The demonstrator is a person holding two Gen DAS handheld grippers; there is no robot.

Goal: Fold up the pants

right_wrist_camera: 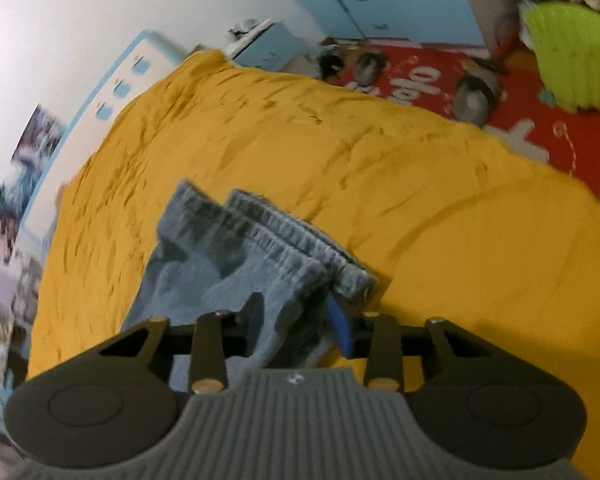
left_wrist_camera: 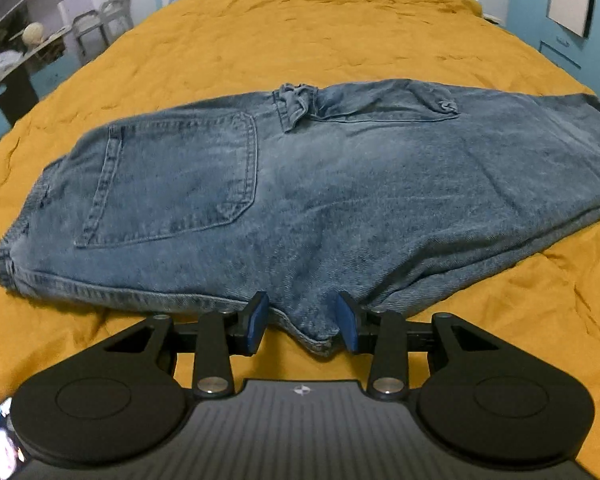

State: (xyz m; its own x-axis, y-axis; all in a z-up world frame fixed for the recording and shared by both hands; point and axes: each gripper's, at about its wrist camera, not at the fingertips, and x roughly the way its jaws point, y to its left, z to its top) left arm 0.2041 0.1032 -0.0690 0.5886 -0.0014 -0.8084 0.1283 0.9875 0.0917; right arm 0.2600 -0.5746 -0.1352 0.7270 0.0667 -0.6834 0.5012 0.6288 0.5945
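Left gripper [left_wrist_camera: 303,322] is sitting open astride the jeans [left_wrist_camera: 320,184] crotch seam, anchoring nothing yet. Right gripper [right_wrist_camera: 296,320] is pinching the hems above the yellow bedspread [right_wrist_camera: 420,200], likely lifting for a fold

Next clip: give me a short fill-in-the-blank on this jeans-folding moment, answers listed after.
1. The jeans lie on a bedspread whose colour is ____.
2. In the left wrist view, the jeans show one large back ____ facing up.
3. The left gripper has denim between its fingers, whose pads are coloured ____.
4. The right gripper has the ____ ends of the jeans around its fingers.

Missing words: yellow; pocket; blue; leg
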